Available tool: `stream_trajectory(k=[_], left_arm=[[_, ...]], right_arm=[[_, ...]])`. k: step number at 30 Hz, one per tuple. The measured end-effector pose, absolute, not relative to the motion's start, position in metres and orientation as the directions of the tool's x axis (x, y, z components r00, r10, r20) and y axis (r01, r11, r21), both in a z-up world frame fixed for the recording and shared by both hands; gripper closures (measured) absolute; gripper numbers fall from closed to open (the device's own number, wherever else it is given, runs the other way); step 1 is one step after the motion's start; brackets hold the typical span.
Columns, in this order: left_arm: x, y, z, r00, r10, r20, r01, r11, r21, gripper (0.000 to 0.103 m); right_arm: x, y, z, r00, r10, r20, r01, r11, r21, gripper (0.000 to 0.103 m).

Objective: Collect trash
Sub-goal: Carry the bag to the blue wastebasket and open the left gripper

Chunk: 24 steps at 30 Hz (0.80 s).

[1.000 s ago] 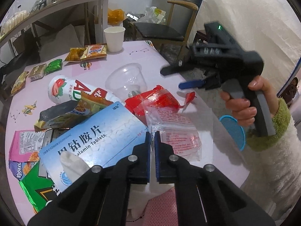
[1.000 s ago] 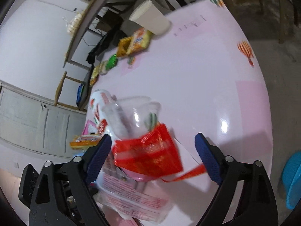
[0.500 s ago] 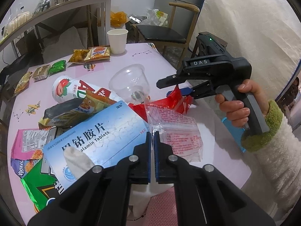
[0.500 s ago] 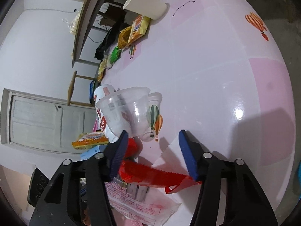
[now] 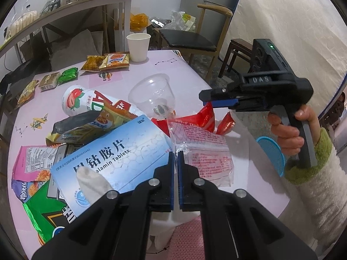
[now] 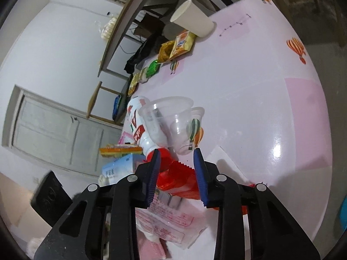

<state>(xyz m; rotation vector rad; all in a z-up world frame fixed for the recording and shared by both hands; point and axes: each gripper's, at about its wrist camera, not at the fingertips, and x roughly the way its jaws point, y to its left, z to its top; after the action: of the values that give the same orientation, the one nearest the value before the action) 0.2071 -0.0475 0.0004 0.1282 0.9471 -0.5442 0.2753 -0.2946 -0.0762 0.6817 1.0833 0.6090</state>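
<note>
Red snack wrapper (image 6: 180, 176) lies on pink worktop (image 6: 260, 91) amid litter pile, between part-open jaws of R hand-held gripper (image 6: 176, 166), pick step in hand; next: close & lift; L hand-held gripper (image 5: 175, 164) nearly closed, prob. pinching clear bag (image 5: 203, 151).

A crumpled red wrapper (image 5: 203, 119) lies on a clear printed bag (image 5: 203, 156), beside a tipped clear cup (image 5: 151, 94).
</note>
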Motion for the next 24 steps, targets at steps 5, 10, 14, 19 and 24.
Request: stream_trajectory(k=[5,10,14,19,24], left_arm=[[0.205,-0.049,0.004,0.47,-0.384,-0.795,0.494,0.861,-0.124,0.101],[0.2,-0.045,0.013,0.483,-0.417,-0.77,0.503,0.852,-0.146,0.101],[0.189,-0.043,0.03,0.512,-0.448,-0.732,0.523,0.839,-0.148,0.102],[0.176,-0.04,0.059,0.559,-0.477,-0.678,0.538,0.831,-0.142,0.102],[0.162,-0.046,0.085,0.584,-0.507,-0.634,0.562,0.816,-0.135,0.103]], right_arm=[[0.27,-0.287,-0.077,0.368,0.701,-0.611,-0.138,0.691,0.709,0.084],[0.26,-0.281,-0.064,0.43,0.654,-0.623,-0.173,0.736,0.654,0.096],[0.249,-0.279,-0.044,0.484,0.63,-0.608,-0.198,0.755,0.625,0.099],[0.234,-0.284,-0.017,0.548,0.605,-0.577,-0.217,0.769,0.601,0.099],[0.213,-0.3,0.007,0.611,0.57,-0.549,-0.201,0.783,0.589,0.099]])
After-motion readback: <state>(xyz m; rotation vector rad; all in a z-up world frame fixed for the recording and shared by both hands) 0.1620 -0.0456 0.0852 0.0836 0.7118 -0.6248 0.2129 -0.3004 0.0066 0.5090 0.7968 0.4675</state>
